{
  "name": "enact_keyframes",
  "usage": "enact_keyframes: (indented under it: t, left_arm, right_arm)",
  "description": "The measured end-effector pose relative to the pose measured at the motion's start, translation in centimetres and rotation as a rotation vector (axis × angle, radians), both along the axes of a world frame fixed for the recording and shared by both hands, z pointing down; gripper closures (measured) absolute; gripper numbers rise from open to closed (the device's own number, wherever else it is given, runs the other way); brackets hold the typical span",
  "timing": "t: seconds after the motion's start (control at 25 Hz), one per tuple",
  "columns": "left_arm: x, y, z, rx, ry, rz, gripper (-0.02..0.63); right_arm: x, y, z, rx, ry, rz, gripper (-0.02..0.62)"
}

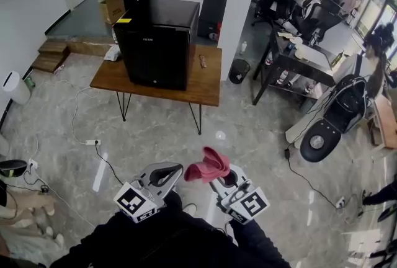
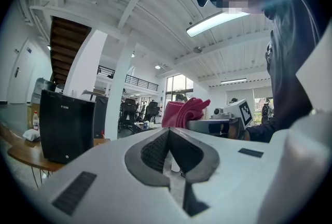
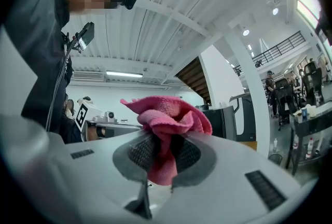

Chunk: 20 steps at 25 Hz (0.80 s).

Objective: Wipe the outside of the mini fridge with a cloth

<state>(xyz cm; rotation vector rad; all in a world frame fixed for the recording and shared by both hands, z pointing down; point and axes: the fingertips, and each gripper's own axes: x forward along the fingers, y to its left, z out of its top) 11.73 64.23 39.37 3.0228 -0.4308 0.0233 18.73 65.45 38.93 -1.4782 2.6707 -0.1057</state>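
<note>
Grey marble floor (image 1: 155,130) filled most of the head view, and a black fridge (image 1: 158,43) stood upright on a wooden bench (image 1: 208,84) with thin metal legs. The fridge's door was shut and faced the person. A small brown object (image 1: 202,61) lay on the bench just right of the fridge, and something white (image 1: 112,54) sat at the fridge's left, by the bench edge. A cardboard box (image 1: 113,7) stood behind the fridge to its left. A black bin (image 1: 239,71) stood on the floor to the fridge's right, past the bench. A white cable (image 1: 77,108) trailed over the floor in front of the fridge, towards its left.

Both grippers were well apart from the fridge, close to the person's body, with open floor between them and the bench. The right gripper (image 1: 217,178) had its fingers (image 3: 137,153) pinched on a pink cloth (image 1: 208,165). In the right gripper view the cloth (image 3: 166,116) bunched above the fingertips and a fold hung down between the pads. The cloth touched no part of the fridge. The left gripper (image 1: 162,174), just beside the right one, had its fingers (image 2: 153,150) closed tip to tip with nothing between them. In the left gripper view the fridge (image 2: 66,125) showed far off at the left, and the cloth (image 2: 182,112) rose just past the fingertips.
</note>
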Motion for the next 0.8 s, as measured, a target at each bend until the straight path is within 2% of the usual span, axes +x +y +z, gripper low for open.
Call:
enact_keyframes:
  t: [0.4, 0.8]
  left_arm:
    - [4.0, -5.6, 1.1, -0.026, 0.005, 0.035, 0.6]
    - [6.8, -18.5, 0.0, -0.016, 0.044, 0.026, 0.6]
  right_arm:
    - [3.3, -5.0, 1.1, -0.025, 0.002, 0.021, 0.534]
    - [6.1, -16.8, 0.7, -0.035, 0.061, 0.034, 0.534]
